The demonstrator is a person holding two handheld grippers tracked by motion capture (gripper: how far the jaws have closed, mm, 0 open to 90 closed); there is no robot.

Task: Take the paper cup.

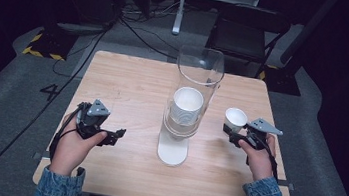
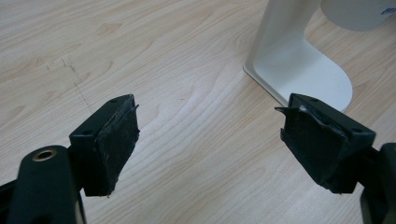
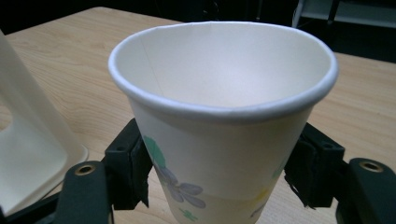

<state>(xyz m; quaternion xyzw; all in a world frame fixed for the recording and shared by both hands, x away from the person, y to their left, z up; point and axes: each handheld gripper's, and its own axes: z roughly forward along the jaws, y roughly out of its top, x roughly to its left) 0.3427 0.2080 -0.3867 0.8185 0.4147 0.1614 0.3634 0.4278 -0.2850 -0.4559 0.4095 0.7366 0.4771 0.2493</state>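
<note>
At right of centre, the right tongs point(image 1: 236, 134) grasp a paper cup point(image 1: 235, 119) upright, likely drawn from the dispenser point(image 1: 189, 105). The left tongs point(image 1: 113, 137) wait released over the bench point(image 1: 134, 83) at lower left.

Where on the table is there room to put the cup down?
Bare wood lies between the left gripper and the dispenser's white base, across the far left of the table, and along the near edge. It is crowded around the dispenser and the paper cup in the right gripper.
</note>
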